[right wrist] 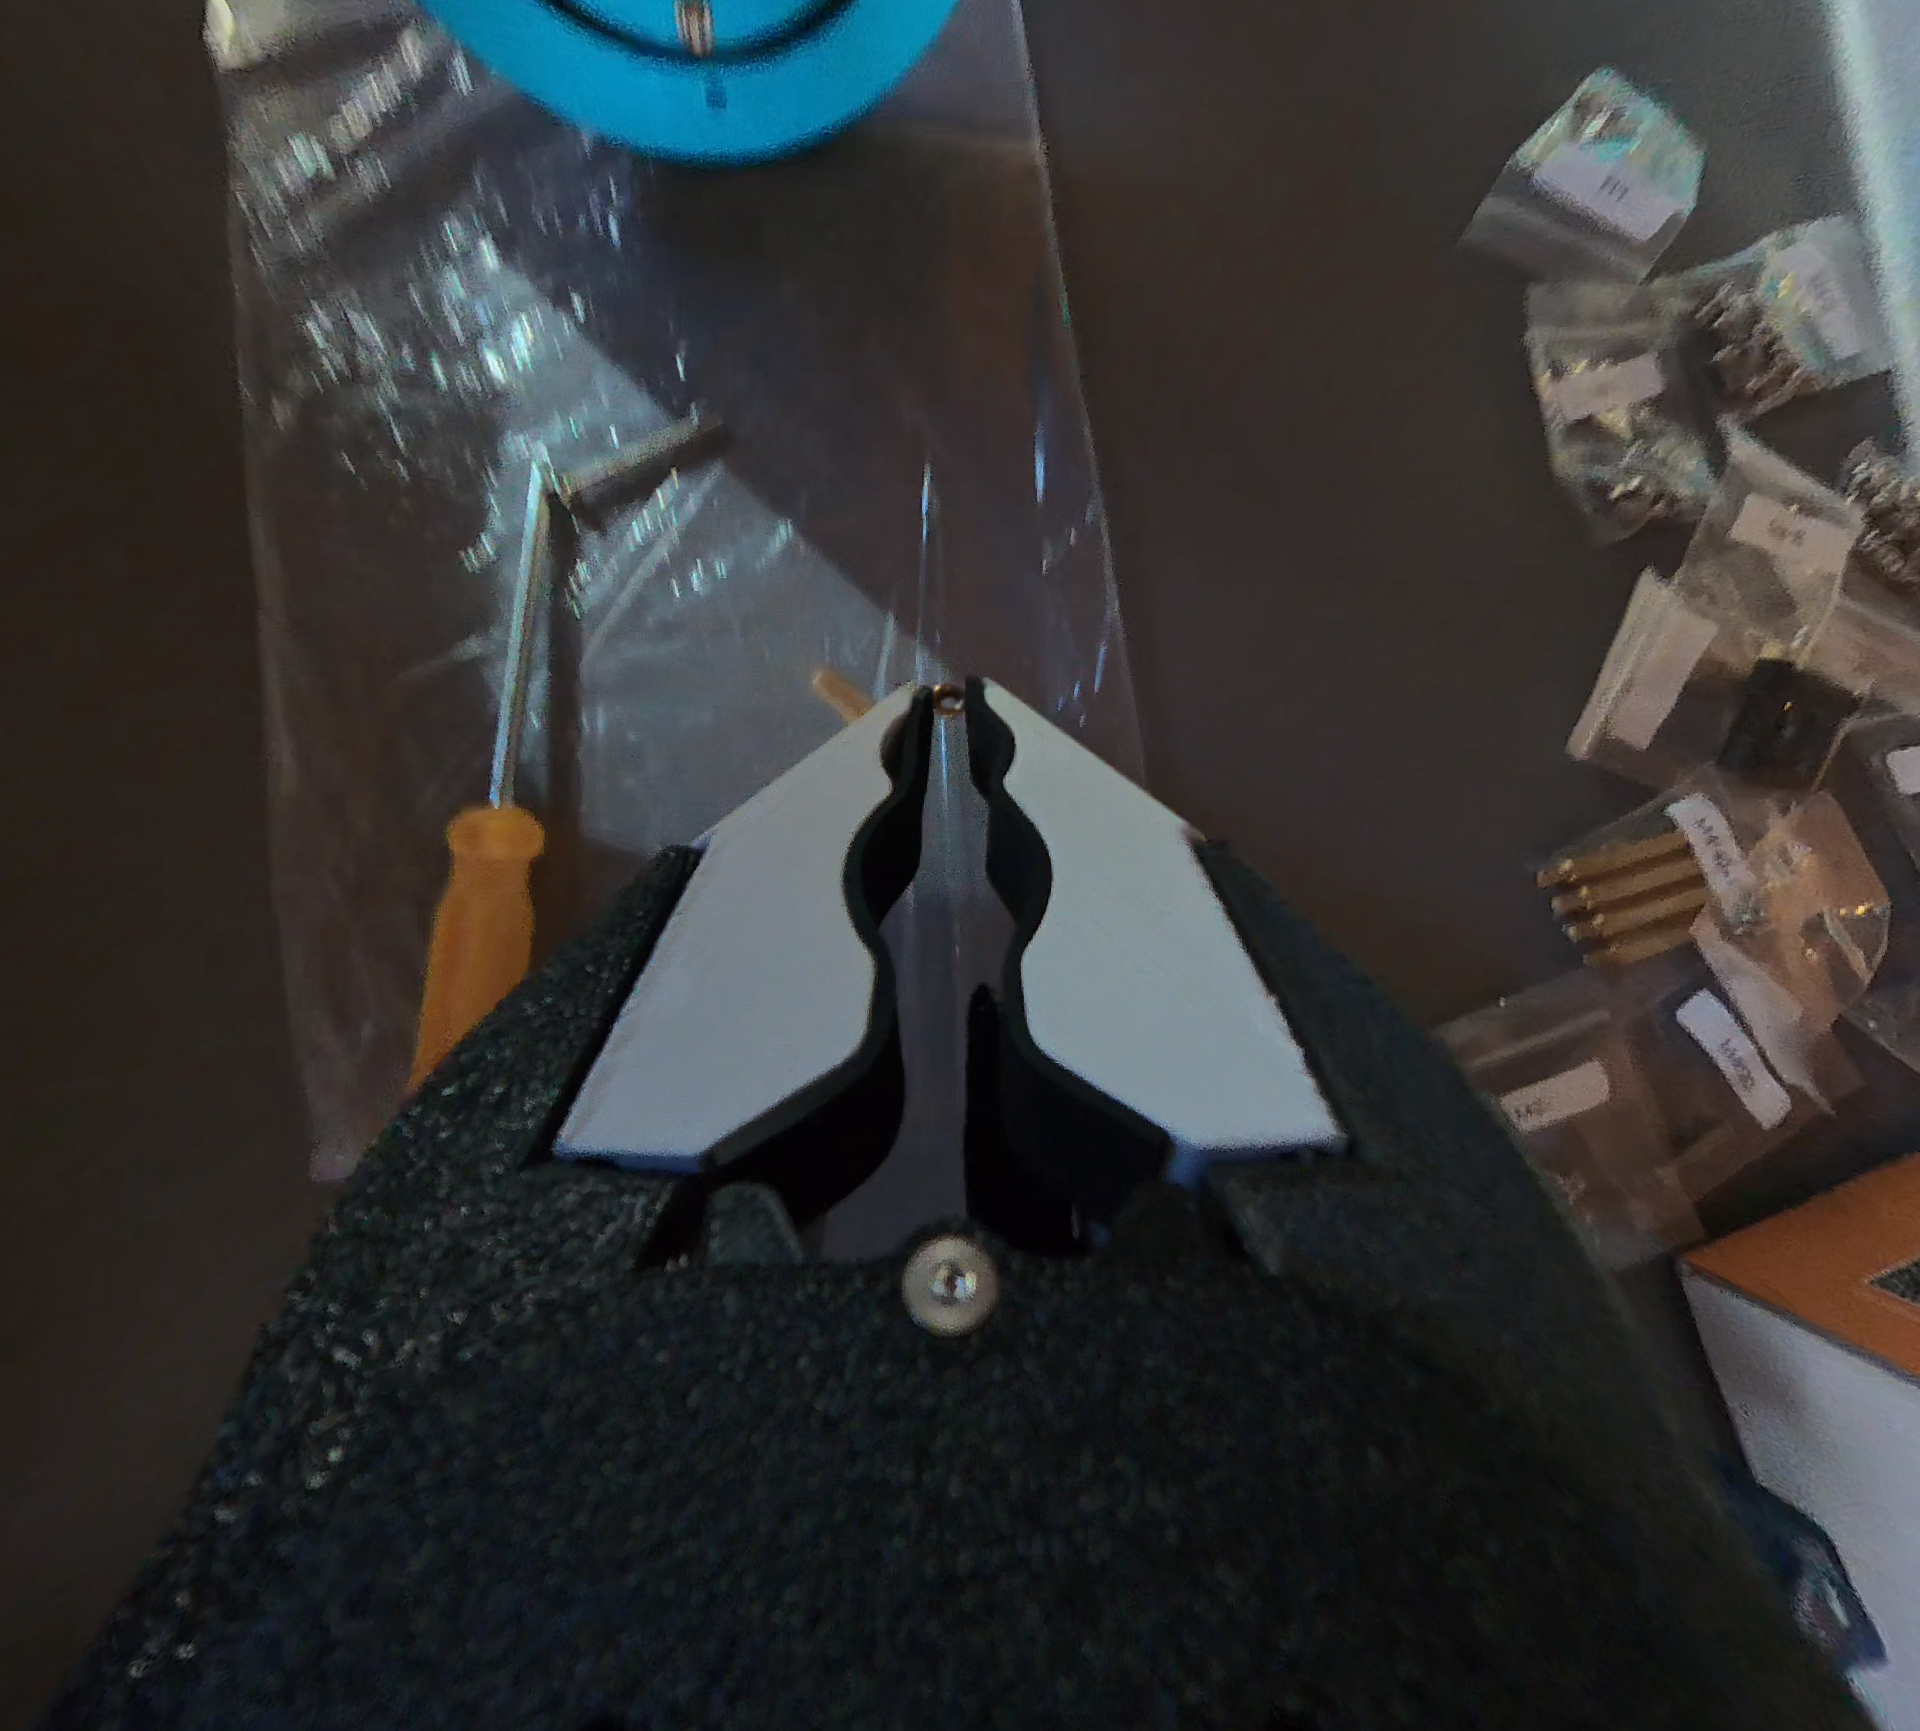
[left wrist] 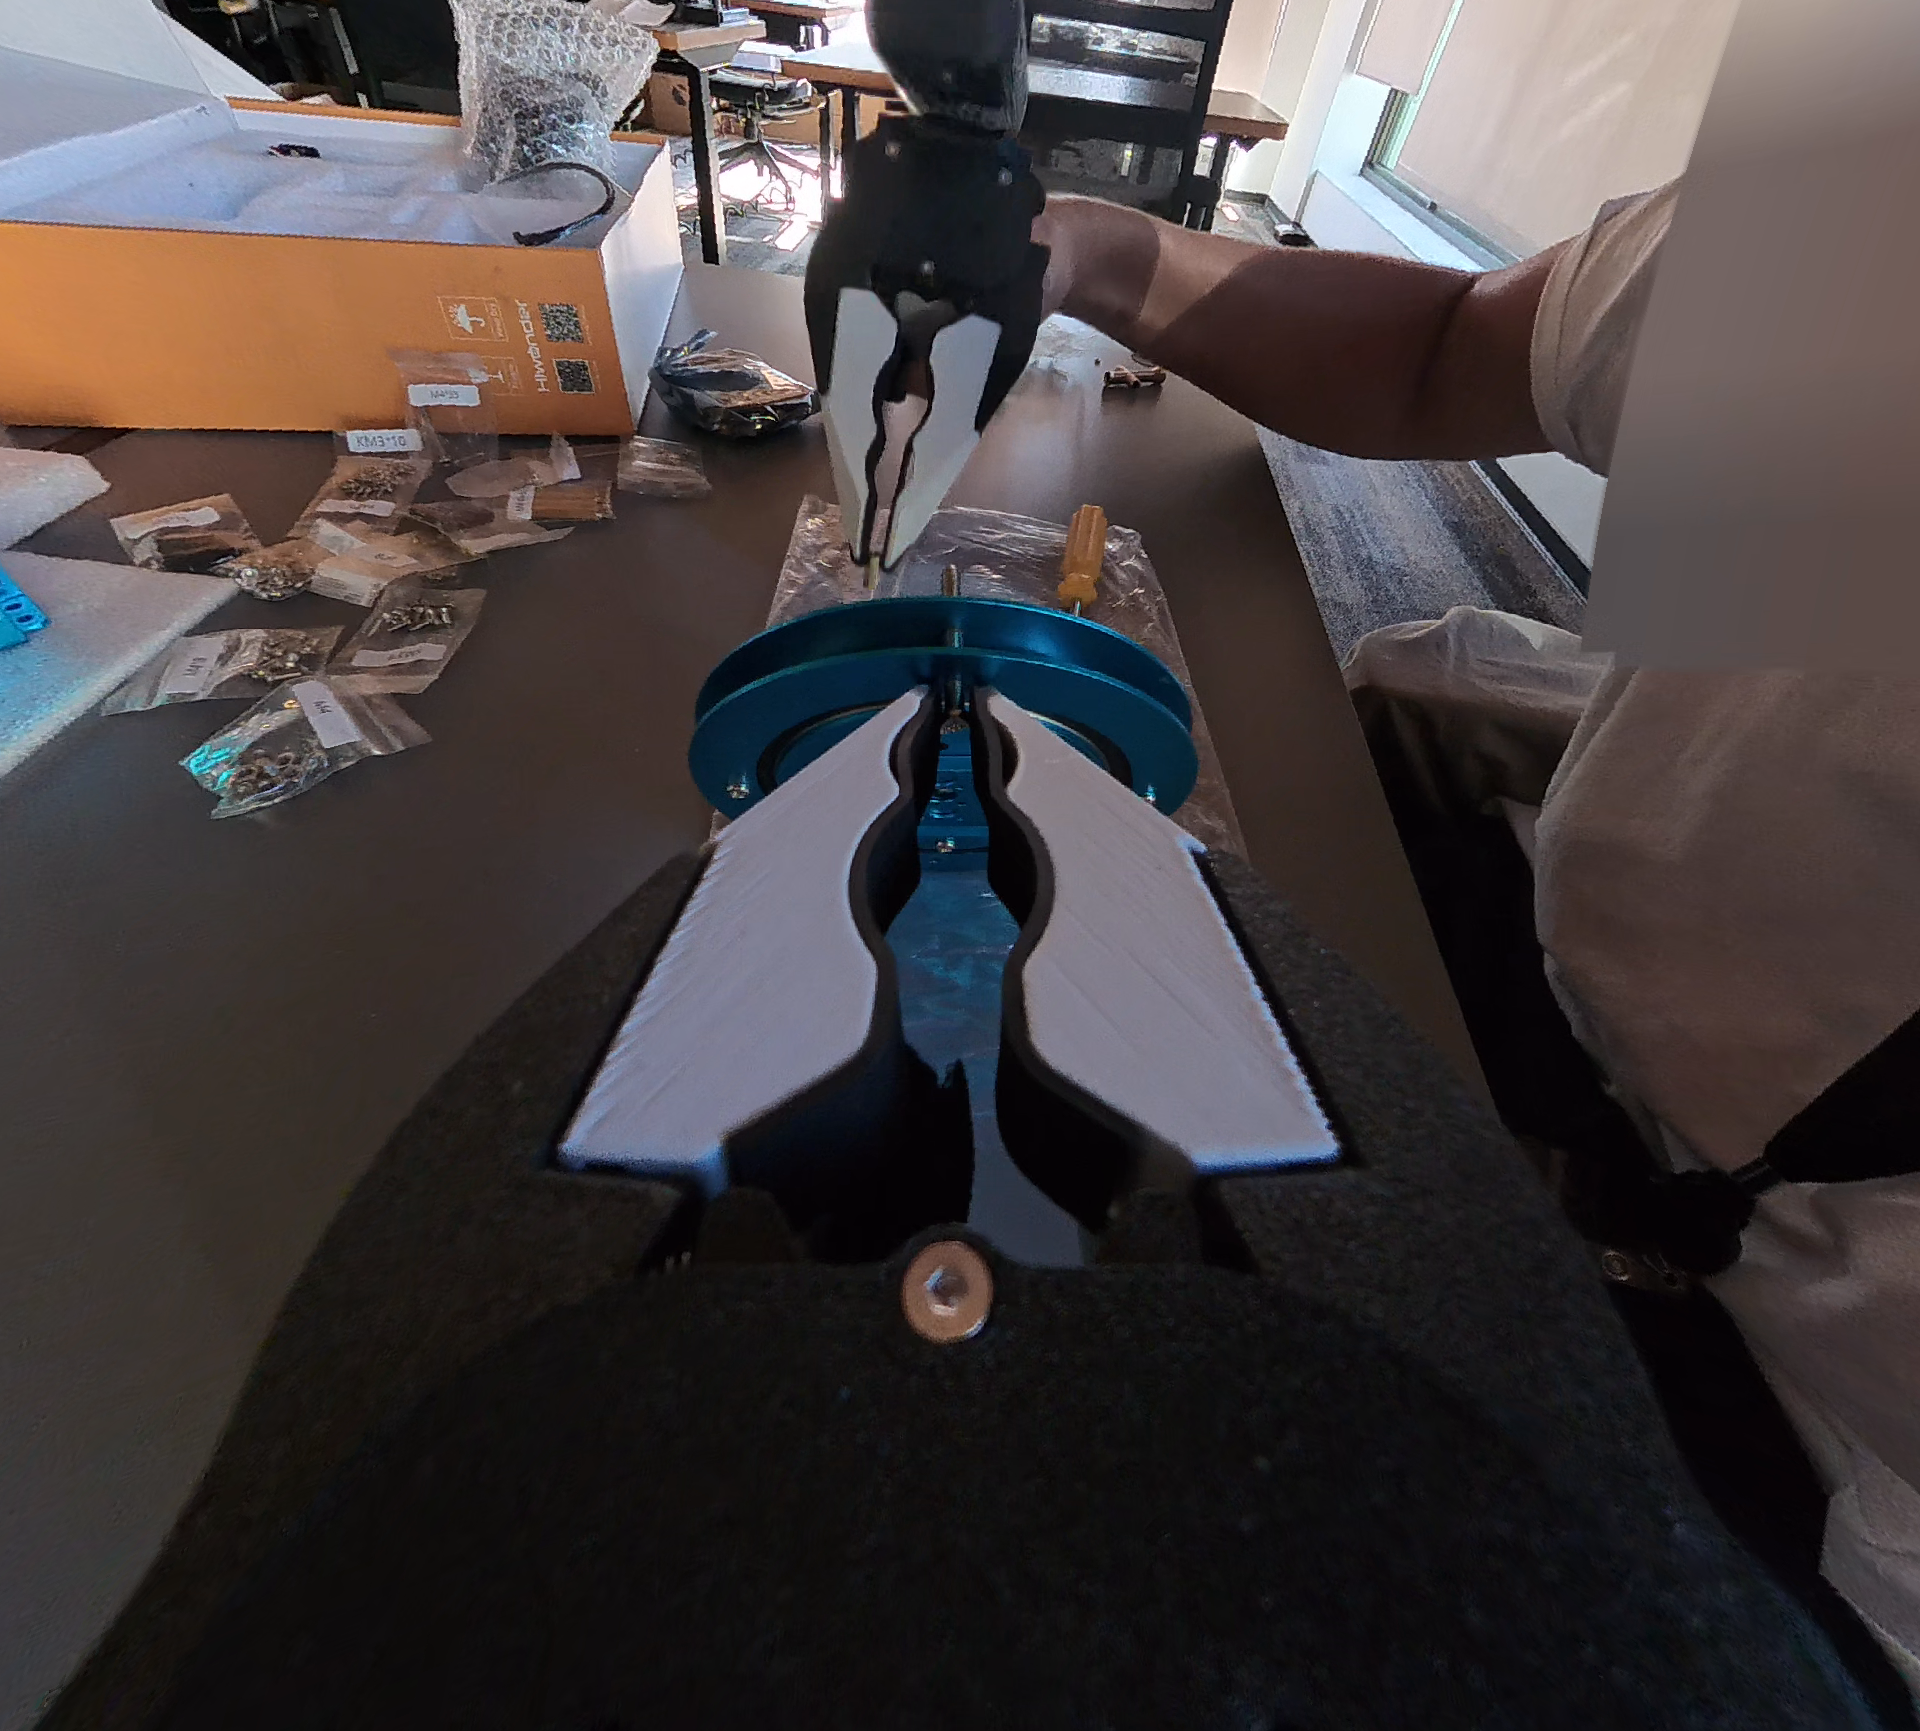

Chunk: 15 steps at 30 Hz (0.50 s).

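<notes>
Orange box (left wrist: 312, 320) ahead of me bearing printed writing, symbols and square codes, small bags (left wrist: 301, 621) with white written labels

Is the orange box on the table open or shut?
Open. In the left wrist view the orange box has its white lid raised at the back, its white insert is exposed, and bubble wrap stands in it.

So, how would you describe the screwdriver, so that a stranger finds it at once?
Start at the blue disc on the dark table. Behind it lies a clear plastic sheet, and on this sheet, beside the right gripper, lies the screwdriver. It is the only tool with an amber handle; the things around it are small bags of screws.
</notes>
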Tool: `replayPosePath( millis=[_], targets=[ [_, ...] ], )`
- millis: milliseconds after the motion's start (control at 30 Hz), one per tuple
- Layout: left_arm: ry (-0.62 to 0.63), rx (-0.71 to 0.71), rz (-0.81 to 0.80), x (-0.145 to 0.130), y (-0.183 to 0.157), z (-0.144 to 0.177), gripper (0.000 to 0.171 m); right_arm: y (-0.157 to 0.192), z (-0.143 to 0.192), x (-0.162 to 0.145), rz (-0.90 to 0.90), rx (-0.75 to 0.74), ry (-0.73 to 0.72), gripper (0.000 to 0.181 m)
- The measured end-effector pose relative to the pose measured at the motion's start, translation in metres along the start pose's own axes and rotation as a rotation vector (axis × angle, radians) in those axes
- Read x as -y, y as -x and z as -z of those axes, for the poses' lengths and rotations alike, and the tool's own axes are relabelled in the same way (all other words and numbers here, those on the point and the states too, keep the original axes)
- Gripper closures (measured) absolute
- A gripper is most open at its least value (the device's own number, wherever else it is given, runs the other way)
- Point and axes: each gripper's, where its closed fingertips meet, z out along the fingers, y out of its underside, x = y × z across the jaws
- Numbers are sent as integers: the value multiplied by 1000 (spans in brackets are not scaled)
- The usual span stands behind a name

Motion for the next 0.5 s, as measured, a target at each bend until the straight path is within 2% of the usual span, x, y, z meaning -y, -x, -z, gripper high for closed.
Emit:
replayPosePath(
  millis=[67, 133, 200, 367, 433, 500],
  targets=[
    [-5, -8, 14, 0, 0, 0, 167, 2, 5, 32, -28, 17, -149, 176],
    [-13, -30, 40, 0, -2, 0, 167, 10, 11, 79, -18, 52, -385, 176],
    [-22, -48, 60, 0, -2, 0, 167, 23, 8, 119, 32, 83, -548, 176],
    [-30, -64, 74, 0, -2, 1, 167, 44, 0, 172, 101, 125, -704, 176],
    [-29, -66, 75, 0, -2, 1, 167, 50, -2, 180, 90, 186, -710, 176],
    [-28, -65, 75, -1, -2, 1, 167, 47, -9, 180, 111, 153, -684, 176]
  ],
)
